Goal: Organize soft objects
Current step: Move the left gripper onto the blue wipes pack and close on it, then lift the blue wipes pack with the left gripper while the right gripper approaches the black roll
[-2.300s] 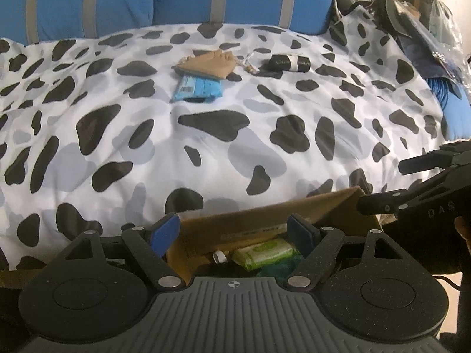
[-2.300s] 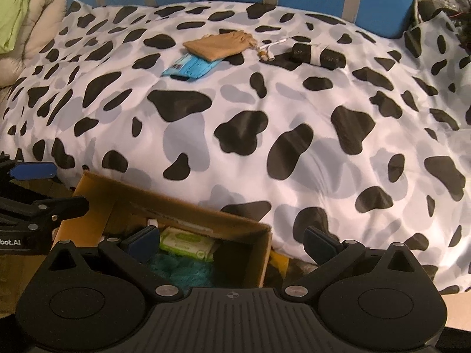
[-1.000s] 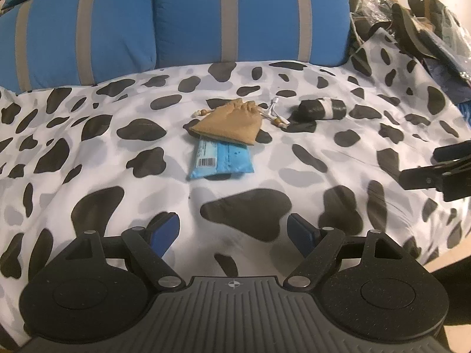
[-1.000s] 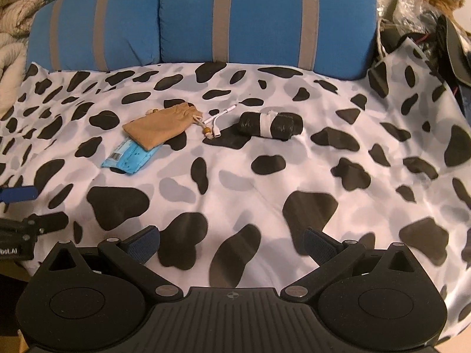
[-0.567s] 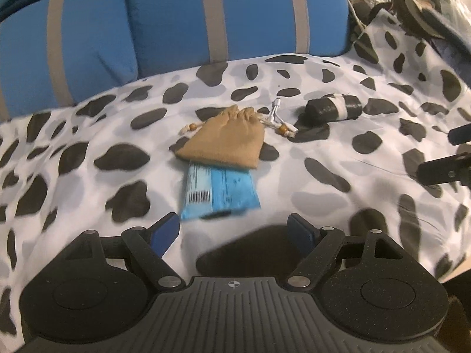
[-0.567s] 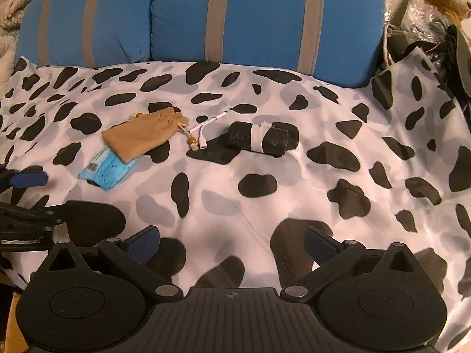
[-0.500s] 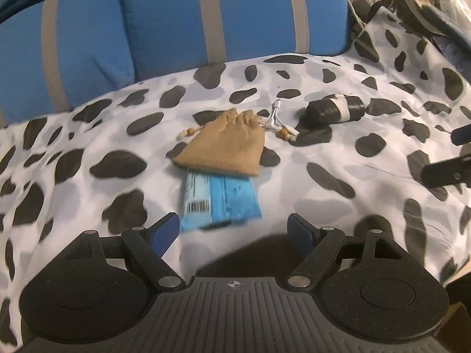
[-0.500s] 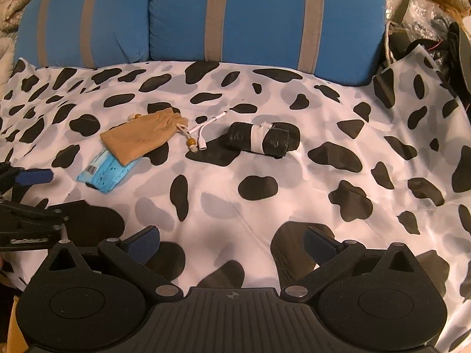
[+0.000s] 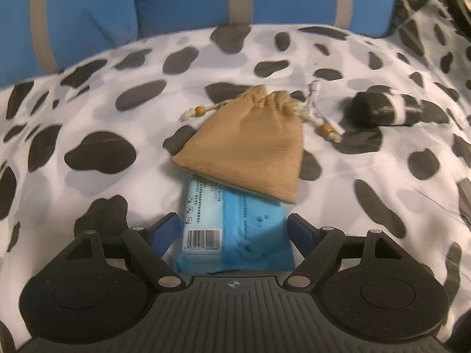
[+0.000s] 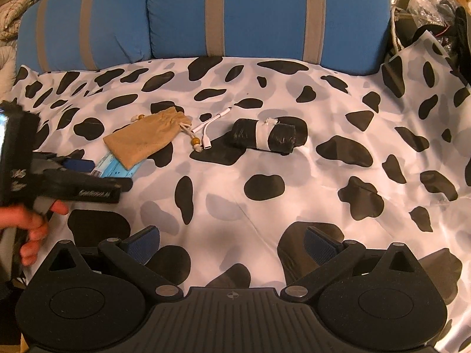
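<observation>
A blue tissue packet (image 9: 235, 229) lies on the cow-print blanket (image 9: 88, 111), its far end under a tan drawstring pouch (image 9: 247, 153). My left gripper (image 9: 234, 229) is open, its blue pads on either side of the packet's near end, not touching it. It shows in the right wrist view (image 10: 97, 173) at the packet (image 10: 114, 170), next to the pouch (image 10: 147, 138). A black roll with a white band (image 10: 265, 136) lies to the right. My right gripper (image 10: 232, 242) is open and empty, low over the blanket, well short of the roll.
A white adapter cable (image 10: 212, 126) lies between pouch and roll. Blue pillows with grey stripes (image 10: 235, 14) line the back. Bags and clutter (image 10: 435, 8) sit at the far right. A quilt (image 10: 8, 29) lies at the far left.
My left gripper has moved forward to the blue packet, which now sits between its open pads. My right gripper has crept forward a little. The cardboard box has dropped out of view.
</observation>
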{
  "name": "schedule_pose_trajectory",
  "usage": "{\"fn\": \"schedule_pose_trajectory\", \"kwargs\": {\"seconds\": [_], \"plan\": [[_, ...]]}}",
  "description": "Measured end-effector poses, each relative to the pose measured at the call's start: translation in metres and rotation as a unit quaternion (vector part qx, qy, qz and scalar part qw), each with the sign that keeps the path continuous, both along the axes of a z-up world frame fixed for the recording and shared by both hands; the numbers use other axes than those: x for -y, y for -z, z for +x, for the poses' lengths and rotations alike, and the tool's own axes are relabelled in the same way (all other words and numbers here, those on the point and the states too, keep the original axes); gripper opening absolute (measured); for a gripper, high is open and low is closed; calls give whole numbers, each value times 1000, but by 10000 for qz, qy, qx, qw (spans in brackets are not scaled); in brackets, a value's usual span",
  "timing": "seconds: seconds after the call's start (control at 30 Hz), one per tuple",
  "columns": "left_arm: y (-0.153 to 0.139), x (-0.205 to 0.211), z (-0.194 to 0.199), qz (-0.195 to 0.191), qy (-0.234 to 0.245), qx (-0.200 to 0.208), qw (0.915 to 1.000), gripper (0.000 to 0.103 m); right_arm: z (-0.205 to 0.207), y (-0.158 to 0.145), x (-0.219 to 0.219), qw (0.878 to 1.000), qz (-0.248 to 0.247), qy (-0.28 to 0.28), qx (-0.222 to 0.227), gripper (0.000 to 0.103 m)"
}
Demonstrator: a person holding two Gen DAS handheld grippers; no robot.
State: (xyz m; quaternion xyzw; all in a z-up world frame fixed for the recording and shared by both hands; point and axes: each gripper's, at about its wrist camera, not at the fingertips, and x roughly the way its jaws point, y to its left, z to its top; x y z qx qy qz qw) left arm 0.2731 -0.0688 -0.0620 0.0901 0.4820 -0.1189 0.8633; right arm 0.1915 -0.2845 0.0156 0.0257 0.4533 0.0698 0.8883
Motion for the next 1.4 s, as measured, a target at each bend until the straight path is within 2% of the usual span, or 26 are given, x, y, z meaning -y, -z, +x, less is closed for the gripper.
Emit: {"fn": "schedule_pose_trajectory", "kwargs": {"seconds": [0.1, 0.17, 0.43, 0.9, 1.13, 1.27, 1.4], "plan": [[2, -5, 6, -170, -108, -52, 9998, 80, 0, 2, -1, 10000, -3, -37, -36, 103], [1, -5, 7, -178, -68, -46, 9998, 75, 0, 2, -1, 10000, 11, -62, -63, 103], [-4, -2, 6, -15, 88, -247, 9997, 65, -1, 4, 2, 9999, -64, -23, -81, 103], [-12, -8, -32, 104, 501, -596, 9969, 63, -5, 1, -5, 9999, -67, -59, -85, 103], [-20, -13, -59, -16, 642, -788, 9948, 61, -5, -9, -8, 9999, 98, 99, 56, 103], [-28, -18, -71, -86, 571, -680, 9960, 60, -2, -10, -10, 9992, 377, 131, 5, 103], [-46, -30, -85, -345, 377, -479, 9975, 60, -2, -14, -14, 9991, 364, 176, 135, 103]]}}
